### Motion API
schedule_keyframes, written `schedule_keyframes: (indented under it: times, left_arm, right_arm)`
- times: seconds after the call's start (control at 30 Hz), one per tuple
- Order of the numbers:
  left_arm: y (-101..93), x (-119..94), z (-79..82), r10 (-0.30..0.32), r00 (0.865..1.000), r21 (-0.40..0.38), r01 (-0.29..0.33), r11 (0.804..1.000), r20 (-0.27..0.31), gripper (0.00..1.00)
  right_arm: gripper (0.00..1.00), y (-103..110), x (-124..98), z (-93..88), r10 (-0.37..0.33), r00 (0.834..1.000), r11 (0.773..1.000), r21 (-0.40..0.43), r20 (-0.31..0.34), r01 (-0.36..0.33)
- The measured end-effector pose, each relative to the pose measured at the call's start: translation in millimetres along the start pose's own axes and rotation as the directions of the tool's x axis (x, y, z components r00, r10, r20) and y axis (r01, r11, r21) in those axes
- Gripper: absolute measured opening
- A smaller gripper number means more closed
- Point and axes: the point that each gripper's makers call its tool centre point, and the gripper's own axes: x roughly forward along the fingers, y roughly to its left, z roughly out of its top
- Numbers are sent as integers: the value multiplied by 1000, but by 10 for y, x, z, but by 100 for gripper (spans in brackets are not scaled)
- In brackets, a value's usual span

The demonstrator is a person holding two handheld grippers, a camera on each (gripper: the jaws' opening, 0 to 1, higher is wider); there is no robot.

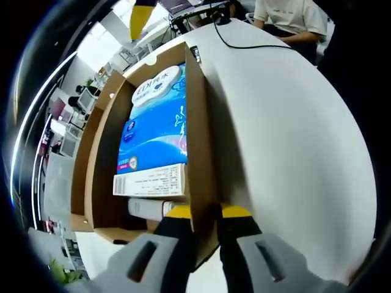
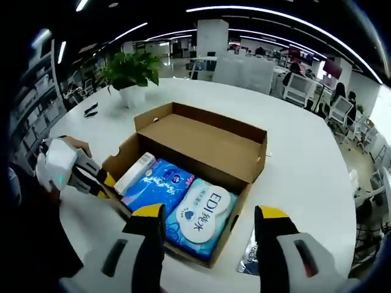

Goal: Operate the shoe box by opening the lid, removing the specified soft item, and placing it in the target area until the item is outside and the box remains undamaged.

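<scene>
My left gripper (image 1: 205,213) pinching the shoe box (image 2: 201,146) wall, lid open, blue wipes pack (image 2: 183,204) inside the box, my right gripper (image 2: 209,215) wide apart above it

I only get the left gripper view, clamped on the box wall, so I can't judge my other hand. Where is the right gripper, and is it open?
Observer: The right gripper is open, its jaws spread over the near end of the EDI wipes pack inside the shoe box.
Operator: Anything on the table beside it?
Observer: A dark foil packet lies on the white table by the box's near corner, beside the right jaw.
Operator: And beyond the box?
Observer: A potted plant stands there, apart from the box.
</scene>
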Motion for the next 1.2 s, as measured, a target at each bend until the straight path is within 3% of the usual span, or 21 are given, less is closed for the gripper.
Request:
schedule_keyframes:
  times: [0.03, 0.13, 0.17, 0.3, 0.37, 0.5, 0.63, 0.7, 0.83, 1.0, 1.03, 1.07, 1.2]
  left_arm:
    - [4, 0, 0, 1, 1000, -3, -1, 1000, -1, 12]
    - [9, 0, 2, 1, 1000, 4, -1, 1000, 0, 12]
    - [12, 0, 5, -1, 1000, 12, 1, 1000, 4, 12]
    - [17, 3, 13, -1, 1000, 12, 1, 1000, 4, 12]
    - [18, 6, 15, -1, 1000, 16, 1, 1000, 2, 12]
    - [21, 5, 15, -1, 1000, 17, 1, 1000, 4, 12]
    - [22, 6, 20, -4, 1000, 22, 4, 1000, 7, 12]
    - [22, 8, 23, -4, 1000, 23, 4, 1000, 8, 12]
    - [23, 9, 25, -3, 1000, 26, 3, 1000, 8, 12]
    - [9, -26, -5, -3, 1000, 26, 3, 1000, 8, 12]
    - [6, -27, -5, -3, 1000, 27, 3, 1000, 7, 12]
    - [7, -28, -7, -3, 1000, 28, 3, 1000, 6, 12]
    - [10, -23, -9, -3, 1000, 30, 3, 1000, 8, 12]
  right_arm:
    - [59, 12, 72, -59, -26, 999, 999, -20, -46, 25]
    - [58, 34, 201, -38, -78, 996, 996, -43, -48, 76]
    - [59, 66, 253, -75, -76, 994, 995, -67, -77, 71]
    - [57, 110, 419, -200, -72, 987, 997, -20, -147, 70]
    - [54, 108, 485, -160, -67, 989, 997, 34, -130, 71]
    - [59, 130, 619, -194, -52, 987, 996, 65, -153, 63]
    - [62, 67, 687, -388, -88, 972, 987, 110, -217, 114]
    - [57, 79, 715, -399, -83, 973, 985, 132, -214, 113]
    - [59, 115, 828, -360, -94, 973, 984, 129, -211, 123]
    - [56, 119, 815, -375, -121, 958, 980, 124, -259, 158]
    - [56, 104, 825, -403, -114, 953, 987, 75, -279, 140]
    - [56, 118, 838, -383, -108, 953, 985, 101, -283, 141]
    - [57, 79, 889, -382, -136, 933, 983, 70, -333, 168]
